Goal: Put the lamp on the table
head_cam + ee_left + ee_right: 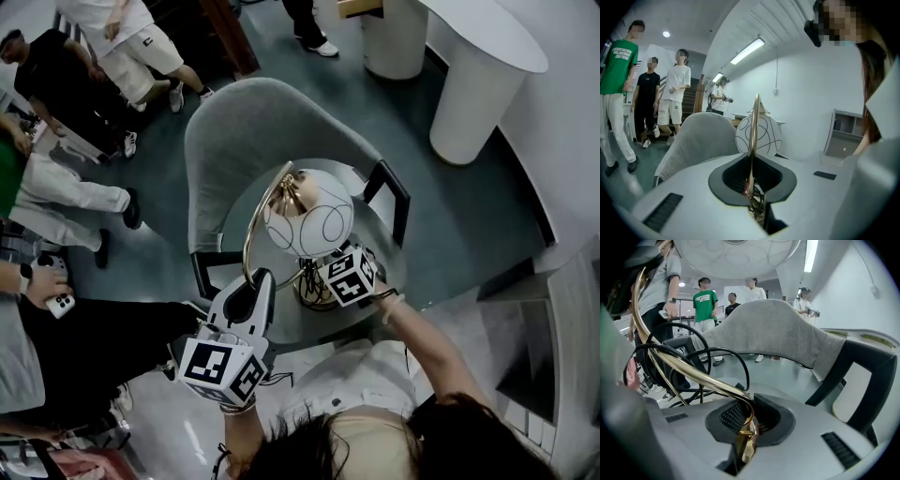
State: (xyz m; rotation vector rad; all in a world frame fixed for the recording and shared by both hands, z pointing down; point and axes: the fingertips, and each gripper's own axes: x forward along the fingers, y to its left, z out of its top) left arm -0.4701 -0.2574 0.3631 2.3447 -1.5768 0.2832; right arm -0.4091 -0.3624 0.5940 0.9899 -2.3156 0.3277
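The lamp has a white globe shade (309, 217) with thin circle lines, a curved gold stem (251, 234) and a gold base (317, 296). The base is over the round glass table (373, 232); whether it rests there I cannot tell. My left gripper (261, 277) is shut on the arc of the stem, which runs up between its jaws in the left gripper view (751, 180) toward the shade (764, 133). My right gripper (321, 274) is shut on the stem low down near the base, with gold metal clamped between its pads (746, 425).
A grey upholstered chair (253, 131) stands right behind the table. Black cable loops (693, 357) hang by the stem. Several people (84, 56) stand at the left. A white rounded counter (478, 84) is at the back right, and a grey shelf unit (553, 356) at the right.
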